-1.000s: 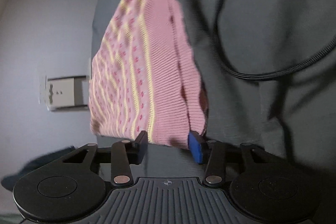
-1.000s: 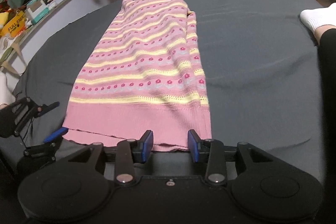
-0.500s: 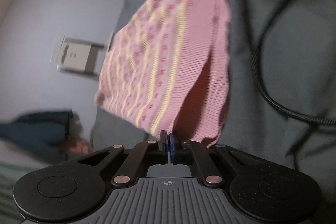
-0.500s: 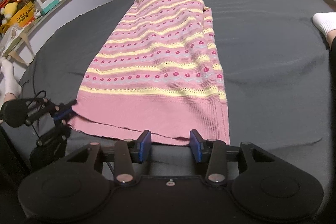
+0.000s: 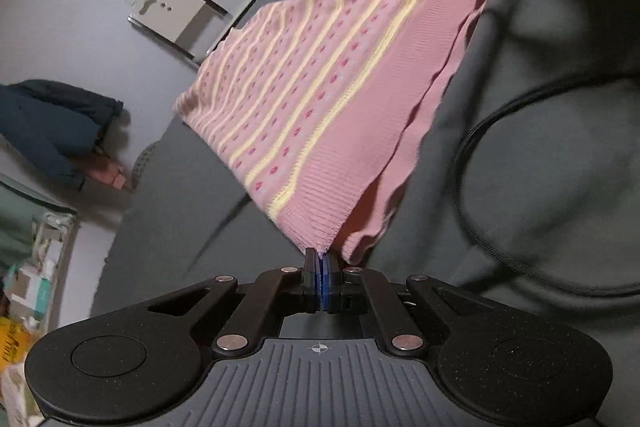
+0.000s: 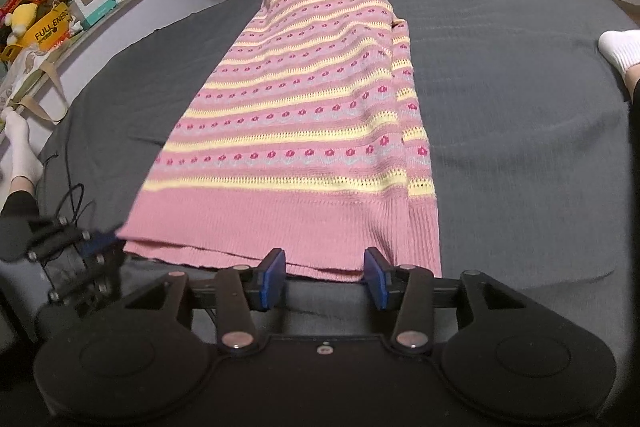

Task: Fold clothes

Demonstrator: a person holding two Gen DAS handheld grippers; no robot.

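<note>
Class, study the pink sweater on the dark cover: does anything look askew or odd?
Yes. The sweater lies mostly flat, but its near-left hem corner is lifted off the cover, pinched in the shut left claw, so the layers gape.

Both wrist views close, angled down, share sweater (image 5: 320,99).

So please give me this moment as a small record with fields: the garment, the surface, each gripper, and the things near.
garment: pink striped knit sweater, lying long on the surface, near hem corner lifted
surface: dark grey cloth-covered table
left gripper: jaws shut on the sweater's hem corner
right gripper: jaws opening, at the sweater's near hem, no pinch seen
cable: black, lies on the cloth beside the sweater
person: white sock at the right edge
</note>
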